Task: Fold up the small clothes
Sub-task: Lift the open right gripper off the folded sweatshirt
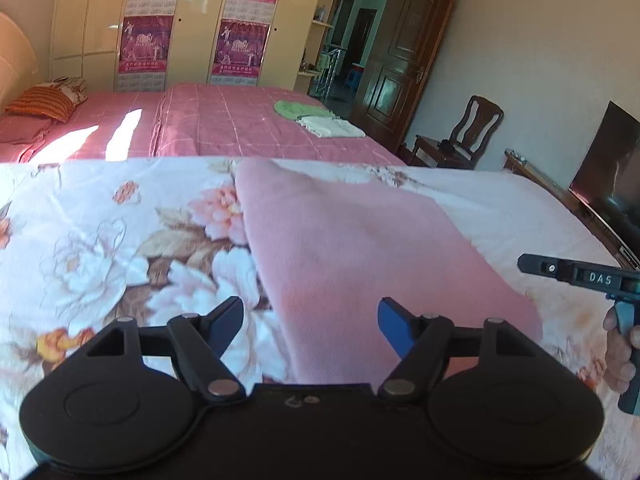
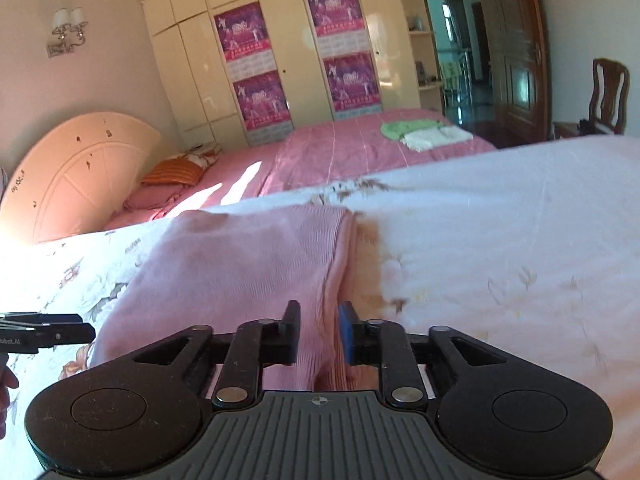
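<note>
The left gripper (image 1: 310, 322) is holding its jaws wide apart, nothing pressed between them; the near edge of the pink garment (image 1: 360, 256) is lying under the gap, and whether the tips are touching the cloth I cannot tell. The right gripper (image 2: 319, 332) is keeping its jaws narrow, with a fold of the pink garment (image 2: 240, 264) running up between them; the blue pad on the right jaw is standing clear of the cloth, so the pads are not pressing on it.

The garment is lying spread flat on a bed dressed in a floral sheet (image 1: 100, 240), its long side running away from both cameras. In the left wrist view the right gripper is showing at the right edge, gripped by a hand (image 1: 618, 356). In the right wrist view the left gripper is entering from the left edge, just beside the garment's near corner.

Beyond, a second bed (image 1: 224, 124) under a pink checked cover is carrying a green cloth (image 1: 300, 109) and a folded white cloth (image 1: 332, 126) touching each other, with an orange striped pillow (image 1: 44, 100) at its head. A wardrobe (image 1: 188, 20) with calendar posters is standing behind, a wooden chair (image 1: 464, 136) near the open door (image 1: 400, 56).
</note>
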Available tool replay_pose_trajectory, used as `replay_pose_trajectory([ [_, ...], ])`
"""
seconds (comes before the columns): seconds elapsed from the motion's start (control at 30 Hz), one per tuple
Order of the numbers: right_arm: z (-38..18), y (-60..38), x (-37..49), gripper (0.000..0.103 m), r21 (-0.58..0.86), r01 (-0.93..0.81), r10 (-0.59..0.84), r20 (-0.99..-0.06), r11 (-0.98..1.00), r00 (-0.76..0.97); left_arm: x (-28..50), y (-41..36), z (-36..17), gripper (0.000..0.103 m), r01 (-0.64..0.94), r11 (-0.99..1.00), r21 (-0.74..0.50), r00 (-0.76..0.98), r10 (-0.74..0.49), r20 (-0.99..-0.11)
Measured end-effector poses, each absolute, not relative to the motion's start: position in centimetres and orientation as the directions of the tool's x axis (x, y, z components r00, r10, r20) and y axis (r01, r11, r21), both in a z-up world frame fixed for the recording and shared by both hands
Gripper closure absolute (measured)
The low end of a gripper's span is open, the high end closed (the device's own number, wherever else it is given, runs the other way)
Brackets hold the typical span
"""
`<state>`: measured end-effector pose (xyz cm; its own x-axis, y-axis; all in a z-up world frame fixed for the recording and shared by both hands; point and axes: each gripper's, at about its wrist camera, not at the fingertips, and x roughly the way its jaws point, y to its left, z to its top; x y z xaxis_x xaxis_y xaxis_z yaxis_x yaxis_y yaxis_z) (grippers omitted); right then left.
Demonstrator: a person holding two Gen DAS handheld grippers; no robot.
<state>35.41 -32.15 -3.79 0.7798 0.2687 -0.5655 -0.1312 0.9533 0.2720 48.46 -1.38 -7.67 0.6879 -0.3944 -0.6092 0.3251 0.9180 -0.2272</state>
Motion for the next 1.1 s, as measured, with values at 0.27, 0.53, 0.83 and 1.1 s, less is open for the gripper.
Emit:
replay_pose_trajectory([
  [0.27, -8.0, -27.9, 42.6, 0.080, 0.180, -0.179, 0.254, -0.708, 0.967, 0.659, 53.2, -7.5, -10.7, 0.021, 0.364, 0.929, -0.060, 0.616, -0.288, -0.733],
  [0.53, -6.2, -27.4, 40.3, 0.056, 0.129, -0.227, 0.255, -0.649, 0.965, 0.716, 50.6, -6.4, -8.0, 0.021, 0.331, 0.943, 0.014, 0.688, -0.231, -0.688],
  [0.83, -8.8, -26.2, 40.6, 0.038, 0.023, -0.232, 0.176, -0.723, 0.973, 0.668, 51.3, -6.0, -10.5, 0.012, 0.315, 0.949, 0.014, 0.651, -0.205, -0.731],
  [1.1, -6.9, -30.6, 39.5, 0.038, 0.228, -0.139, 0.259, -0.675, 0.964, 0.691, 50.1, -4.1, -8.7, 0.015, 0.318, 0.947, -0.044, 0.656, -0.253, -0.711],
])
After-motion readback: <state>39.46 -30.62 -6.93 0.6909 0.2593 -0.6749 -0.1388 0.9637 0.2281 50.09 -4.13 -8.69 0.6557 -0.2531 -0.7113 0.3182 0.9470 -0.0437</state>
